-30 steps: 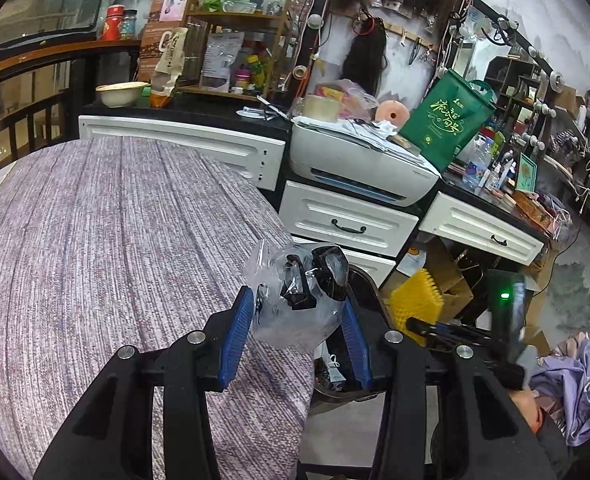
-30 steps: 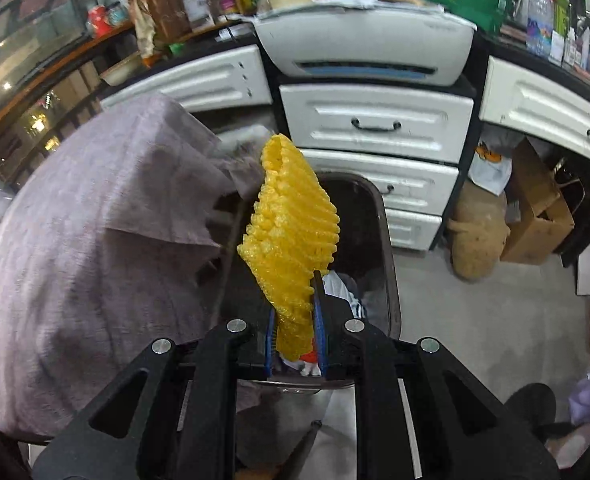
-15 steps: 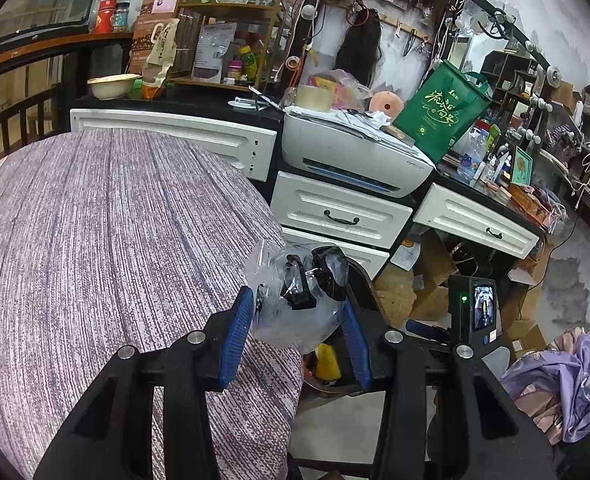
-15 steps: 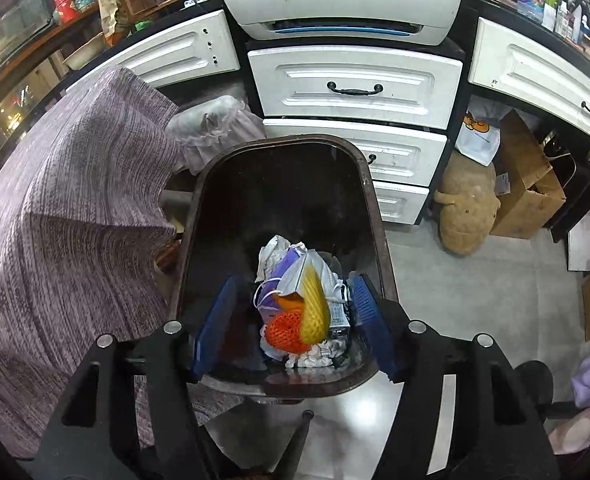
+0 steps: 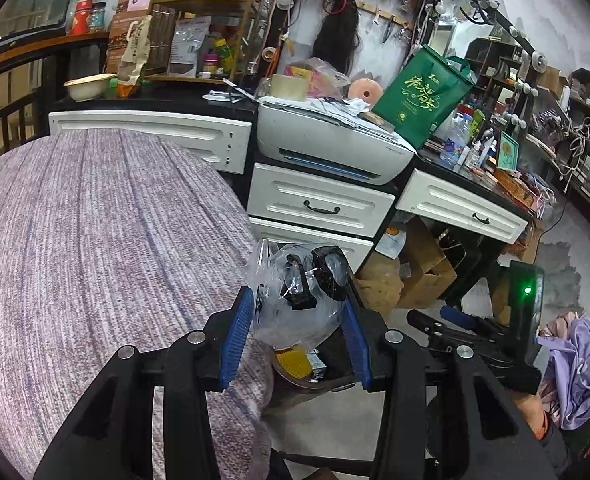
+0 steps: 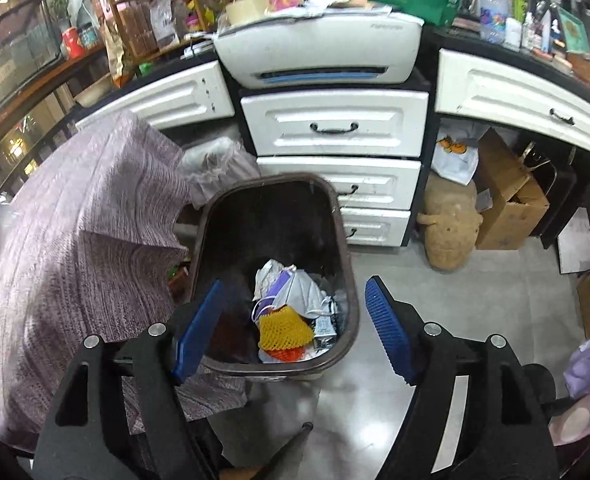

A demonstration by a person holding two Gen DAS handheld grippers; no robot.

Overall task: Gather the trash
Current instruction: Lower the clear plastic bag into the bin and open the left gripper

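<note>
My left tool [image 5: 297, 326] pinches the plastic bag [image 5: 295, 304], probably for the bin [image 6: 341, 216]; my right tool [image 6: 291, 330] gapes empty above it.

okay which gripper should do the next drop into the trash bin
Left. The left gripper holds the clear plastic bag near the bin; the right gripper is open and empty, its yellow foam net in the bin.

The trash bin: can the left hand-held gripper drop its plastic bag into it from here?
Probably yes: the left hand-held gripper holds the plastic bag just above the open trash bin, nothing between.
</note>
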